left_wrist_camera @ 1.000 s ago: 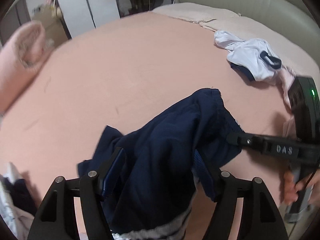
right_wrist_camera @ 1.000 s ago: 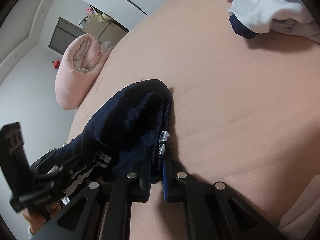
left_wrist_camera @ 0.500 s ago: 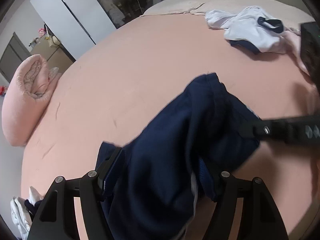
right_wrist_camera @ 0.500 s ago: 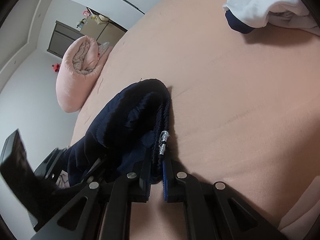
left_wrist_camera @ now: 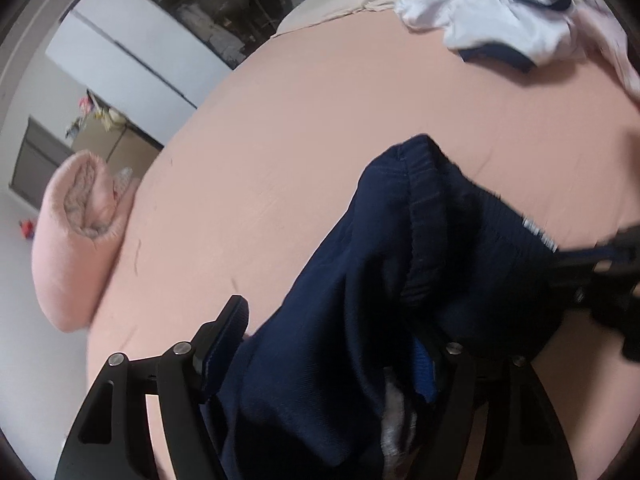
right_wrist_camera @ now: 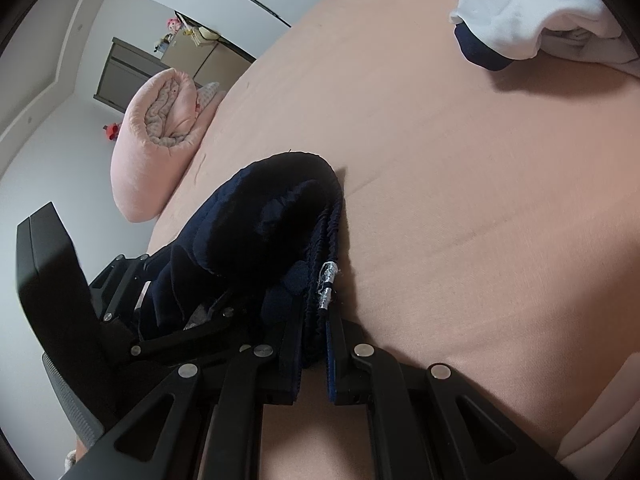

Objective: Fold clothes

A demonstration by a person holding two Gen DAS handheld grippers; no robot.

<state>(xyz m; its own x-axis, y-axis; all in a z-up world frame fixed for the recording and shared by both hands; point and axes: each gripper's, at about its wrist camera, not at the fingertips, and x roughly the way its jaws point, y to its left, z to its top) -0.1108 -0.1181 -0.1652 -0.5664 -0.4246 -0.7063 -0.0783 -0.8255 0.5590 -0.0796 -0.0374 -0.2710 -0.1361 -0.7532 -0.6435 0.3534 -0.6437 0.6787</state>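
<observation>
Left tongs [left_wrist_camera: 332, 344] opening around navy shorts [left_wrist_camera: 400, 260], right tongs [right_wrist_camera: 314, 344] clamped on waistband, lengthwise between them.

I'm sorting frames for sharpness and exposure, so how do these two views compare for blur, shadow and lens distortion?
Left wrist view: motion-smeared, worst at the right tool on the right edge; navy garment soft. Right wrist view: crisp, down to the drawstring tip; the white clothes cast a hard shadow on the pink sheet. Both: strong fisheye bending, dark corners.
</observation>
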